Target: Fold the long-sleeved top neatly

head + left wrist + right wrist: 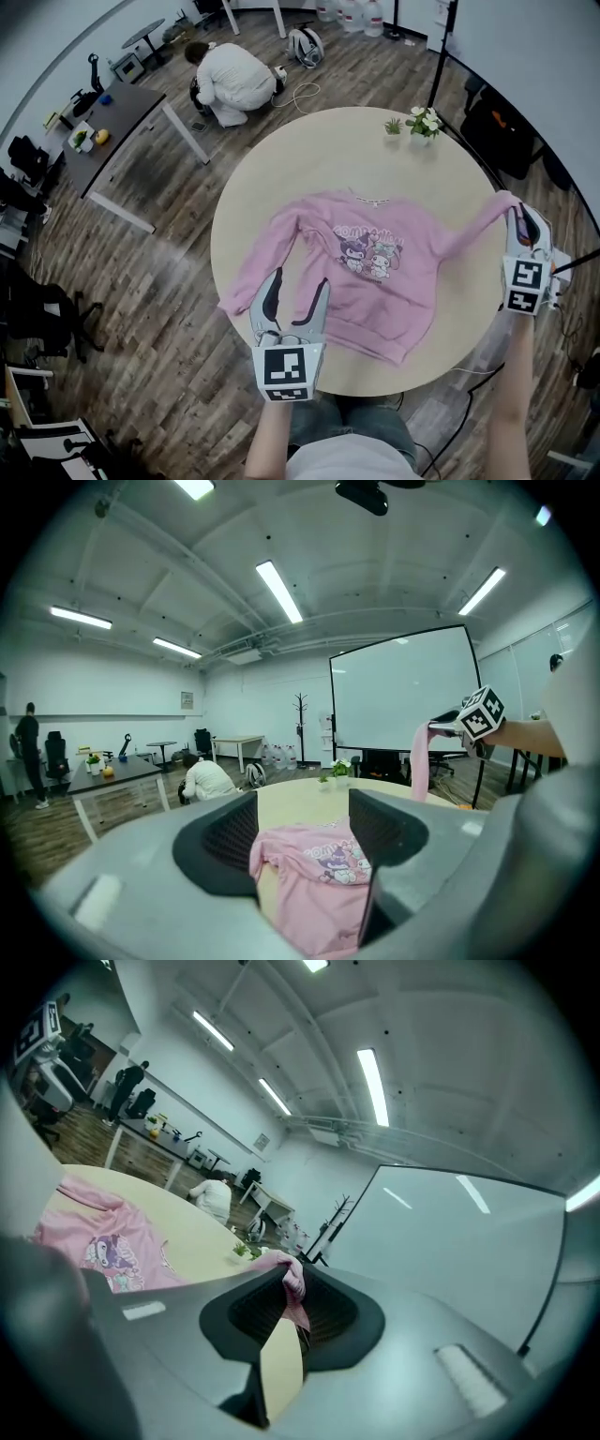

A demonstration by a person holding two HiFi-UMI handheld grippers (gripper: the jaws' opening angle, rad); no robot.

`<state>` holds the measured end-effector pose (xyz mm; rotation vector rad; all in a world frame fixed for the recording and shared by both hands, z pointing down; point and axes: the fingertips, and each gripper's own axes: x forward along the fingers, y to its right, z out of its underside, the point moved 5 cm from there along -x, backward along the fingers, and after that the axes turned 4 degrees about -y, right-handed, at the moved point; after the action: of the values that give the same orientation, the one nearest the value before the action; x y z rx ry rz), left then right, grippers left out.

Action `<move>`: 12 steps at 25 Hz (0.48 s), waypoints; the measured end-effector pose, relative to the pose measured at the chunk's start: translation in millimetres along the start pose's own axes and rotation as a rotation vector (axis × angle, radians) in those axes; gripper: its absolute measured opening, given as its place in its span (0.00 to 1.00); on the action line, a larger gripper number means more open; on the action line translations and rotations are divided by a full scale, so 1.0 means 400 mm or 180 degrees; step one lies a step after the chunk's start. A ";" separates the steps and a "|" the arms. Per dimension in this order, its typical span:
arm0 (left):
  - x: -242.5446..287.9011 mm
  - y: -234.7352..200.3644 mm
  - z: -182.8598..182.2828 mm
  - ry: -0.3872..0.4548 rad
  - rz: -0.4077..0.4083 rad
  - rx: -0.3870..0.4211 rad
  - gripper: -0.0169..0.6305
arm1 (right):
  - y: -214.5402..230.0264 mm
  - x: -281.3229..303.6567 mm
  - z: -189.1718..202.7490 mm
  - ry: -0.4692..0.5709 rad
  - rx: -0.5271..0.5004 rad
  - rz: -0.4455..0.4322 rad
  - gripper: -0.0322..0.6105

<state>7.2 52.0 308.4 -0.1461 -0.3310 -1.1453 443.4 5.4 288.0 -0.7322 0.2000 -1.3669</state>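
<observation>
Wood floor (178, 234), rnd table (309, 159), dark desk (117, 117), strip lights (278, 591)

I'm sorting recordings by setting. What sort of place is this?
Probably an office or lab workroom. A large projection screen stands at the back, a dark desk with odds and ends on it sits off to one side, and long strip lights run across the bare ceiling.

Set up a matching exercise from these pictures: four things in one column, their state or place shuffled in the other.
1. left gripper
2. right gripper
3. small plant
4. person in white

A. crouching on the floor
B. shut on a sleeve
C. at the table's far edge
D. open, over the pink top

Pairs: 1-D, 2-B, 3-C, 4-A
</observation>
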 end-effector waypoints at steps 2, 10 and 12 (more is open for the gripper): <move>-0.004 -0.019 0.006 -0.0005 -0.0047 -0.0028 0.67 | -0.032 0.014 -0.037 0.0111 -0.0067 -0.0115 0.16; 0.000 -0.127 0.030 -0.0025 -0.0109 -0.0091 0.67 | -0.173 0.073 -0.192 0.0430 -0.0315 -0.0410 0.16; 0.009 -0.161 0.035 -0.0029 -0.0109 -0.0091 0.67 | -0.223 0.091 -0.225 0.0493 -0.0382 -0.0509 0.16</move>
<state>-52.6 26.6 319.2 -0.1714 -0.3263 -1.1838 330.9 -62.9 280.8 -0.7548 0.3547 -1.5761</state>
